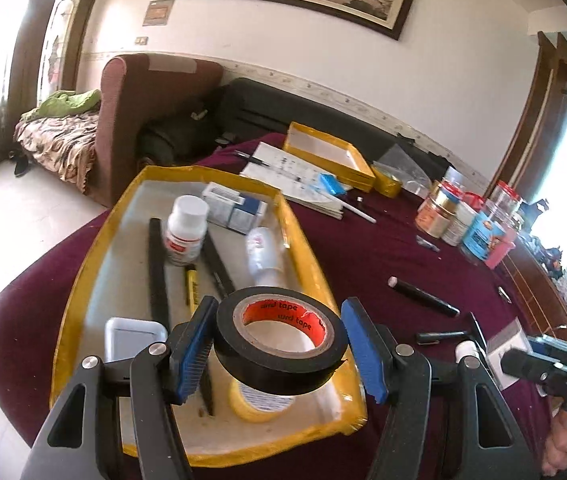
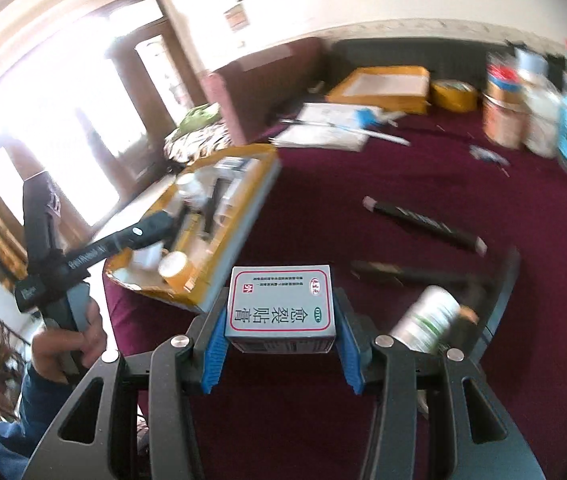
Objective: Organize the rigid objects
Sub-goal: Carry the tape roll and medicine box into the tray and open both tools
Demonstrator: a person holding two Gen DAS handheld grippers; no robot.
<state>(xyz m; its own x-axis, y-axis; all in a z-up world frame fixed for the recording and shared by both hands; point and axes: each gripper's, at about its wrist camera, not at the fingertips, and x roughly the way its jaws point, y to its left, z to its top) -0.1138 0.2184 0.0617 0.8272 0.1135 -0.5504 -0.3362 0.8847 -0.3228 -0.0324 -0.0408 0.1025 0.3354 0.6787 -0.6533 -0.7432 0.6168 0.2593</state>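
Note:
My left gripper point(image 1: 279, 340) holds a black tape roll point(image 1: 279, 354) with a red core between its blue pads, above the near end of a yellow-rimmed tray point(image 1: 83, 276). The tray holds a white bottle point(image 1: 185, 230), a clear bottle point(image 1: 265, 254), a blue-white box point(image 1: 233, 210), black sticks, a yellow marker, a yellow tape roll point(image 1: 257, 404) and a small white tin point(image 1: 131, 338). My right gripper point(image 2: 279, 344) is shut on a small white box with Chinese print point(image 2: 281, 306), above the maroon tablecloth, right of the tray point(image 2: 239, 224).
On the cloth lie a black tube point(image 1: 423, 296), black pens point(image 1: 441, 336) and a green-white can point(image 2: 427, 320). At the back stand a second yellow tray point(image 1: 329, 156), papers point(image 1: 295, 180) and several jars and boxes point(image 1: 467, 220). A sofa stands beyond the table.

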